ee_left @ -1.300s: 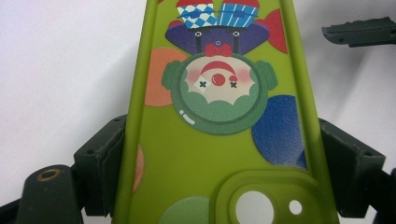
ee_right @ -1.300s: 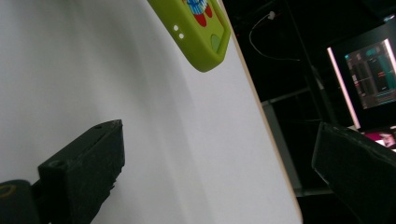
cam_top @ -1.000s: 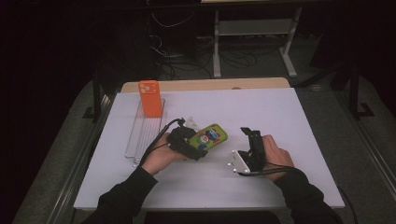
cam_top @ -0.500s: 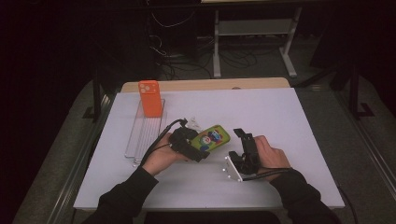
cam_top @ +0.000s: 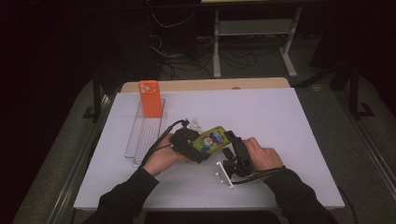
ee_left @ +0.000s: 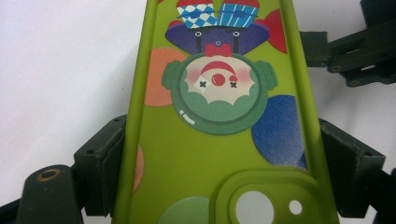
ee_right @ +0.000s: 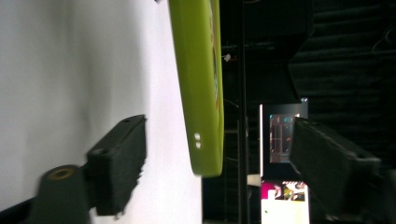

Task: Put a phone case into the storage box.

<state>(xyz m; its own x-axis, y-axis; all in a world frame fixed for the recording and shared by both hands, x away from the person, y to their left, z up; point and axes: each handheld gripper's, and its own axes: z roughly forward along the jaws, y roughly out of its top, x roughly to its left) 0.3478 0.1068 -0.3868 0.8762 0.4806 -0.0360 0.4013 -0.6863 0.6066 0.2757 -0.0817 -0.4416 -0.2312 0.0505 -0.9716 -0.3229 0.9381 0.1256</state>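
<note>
Green silicone marks the thing in hand: a green phone case (cam_top: pixel 211 138) printed with a clown, pinched by its long edges between the jaws of the left hand-held gripper (cam_top: pixel 198 145) and held just above the counter (cam_top: pixel 280 121), a little toward the near edge from its middle; in the left gripper view the case (ee_left: pixel 219 116) runs up between the two black pads, which press on both rims; the right hand-held gripper (cam_top: pixel 230 142) stands at the free end of the case with its jaws spread wide, and in the right gripper view the case's edge (ee_right: pixel 201 88) sits between them, touching neither; the step, as I judge it, is a handover or a two-handed grip, and the next move calls for the right jaws to slide a little farther along the case and shut on its faces before the left lets go; an orange phone case (cam_top: pixel 150 98) stands upright at the far end of a clear rack (cam_top: pixel 140 140) near the left edge, and the rack's near slots look free; open room lies to the right and toward the far edge, so a carry to the rack must only mind the orange case.
</note>
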